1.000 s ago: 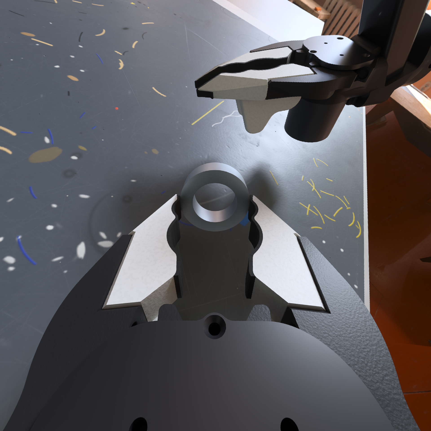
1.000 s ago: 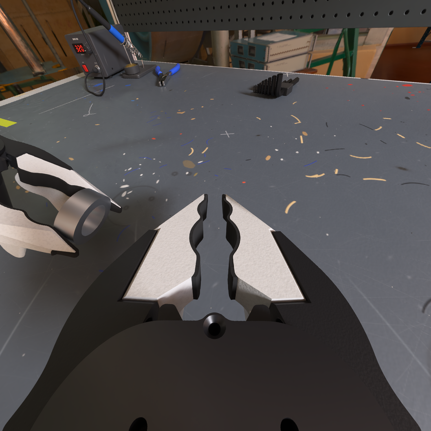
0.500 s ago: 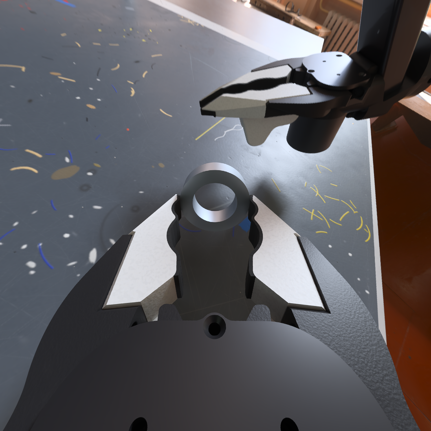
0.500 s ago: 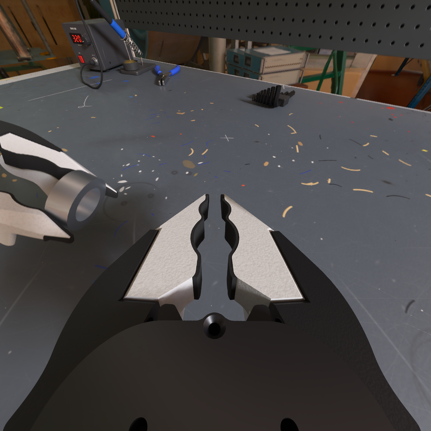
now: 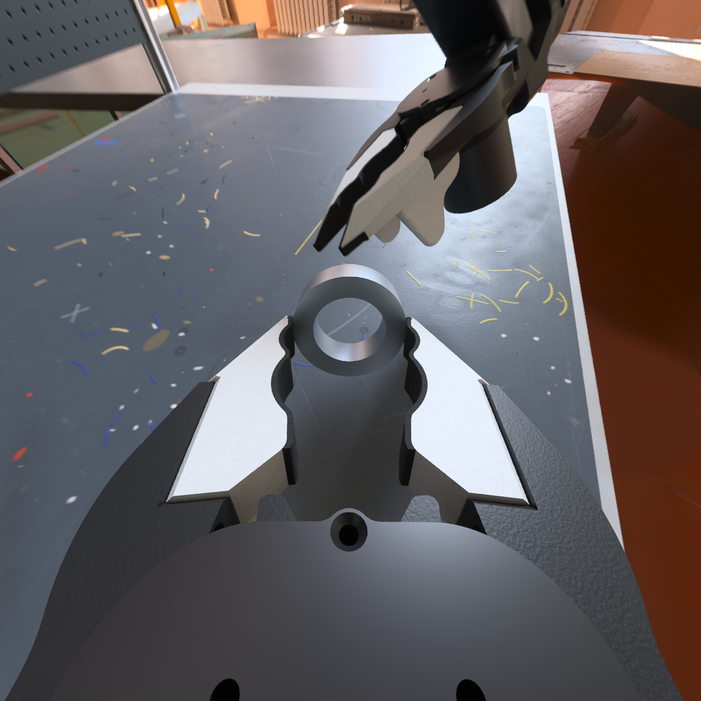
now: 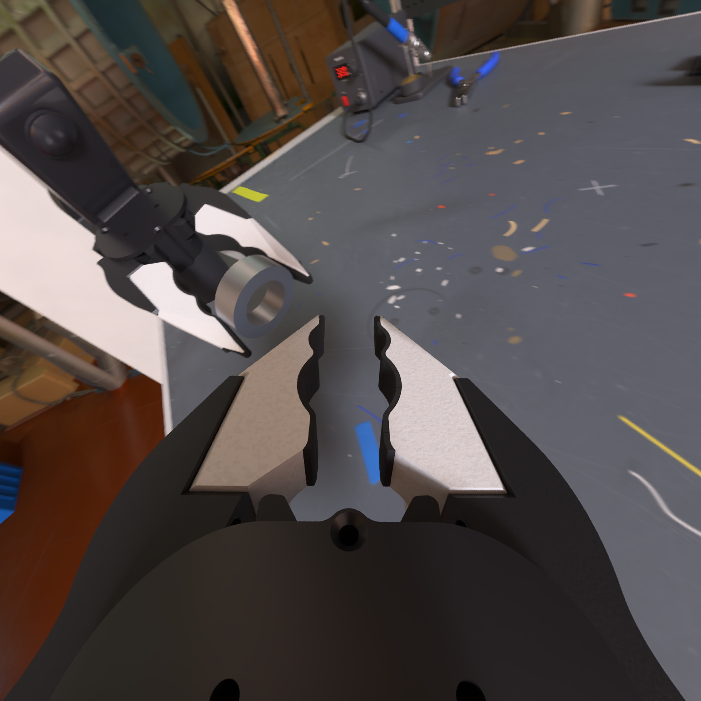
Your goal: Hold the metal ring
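The metal ring is a short grey tube, clamped upright between the fingertips of my left gripper, above the grey workbench. Its hole faces the camera. My right gripper hangs just beyond and above the ring, tips pointing down at it, apart from it. In the right wrist view my right gripper is empty, its jaws a narrow gap apart. The ring sits to the upper left of its tips, held in the left gripper.
A soldering station and blue-handled pliers stand at the bench's far side. The bench edge drops to an orange floor on the left. A pegboard panel rises at the back left. Wire scraps litter the bench top.
My right gripper has swung round towards the ring and come closer, and its jaws have widened a little. My left gripper has tilted up and keeps its hold on the ring.
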Robot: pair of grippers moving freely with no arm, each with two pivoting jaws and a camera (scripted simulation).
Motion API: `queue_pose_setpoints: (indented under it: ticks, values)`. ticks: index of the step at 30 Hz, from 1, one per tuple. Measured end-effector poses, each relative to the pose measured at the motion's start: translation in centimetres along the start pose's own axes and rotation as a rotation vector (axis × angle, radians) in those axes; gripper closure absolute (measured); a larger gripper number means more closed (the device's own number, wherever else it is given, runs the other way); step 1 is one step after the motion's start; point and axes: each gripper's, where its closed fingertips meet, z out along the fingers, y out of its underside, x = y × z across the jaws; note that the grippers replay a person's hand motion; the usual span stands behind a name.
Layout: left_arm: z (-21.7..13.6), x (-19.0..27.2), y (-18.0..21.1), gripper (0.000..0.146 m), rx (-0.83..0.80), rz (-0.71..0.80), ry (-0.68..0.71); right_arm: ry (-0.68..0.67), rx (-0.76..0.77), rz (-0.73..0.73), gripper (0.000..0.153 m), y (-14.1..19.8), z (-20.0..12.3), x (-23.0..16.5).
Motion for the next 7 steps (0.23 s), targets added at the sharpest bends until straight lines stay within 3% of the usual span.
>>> queue_pose_setpoints:
  ticks: [3,7]
  values:
    - [-1.8,0.3,-1.0,0.088,0.025,0.069,-0.034,-0.057,0.03,0.011,0.126,-0.2,0.5,-2.2]
    - [-3.5,0.9,-1.7,0.088,0.048,0.154,-0.08,-0.19,0.115,0.139,0.127,-0.9,0.9,-5.0]
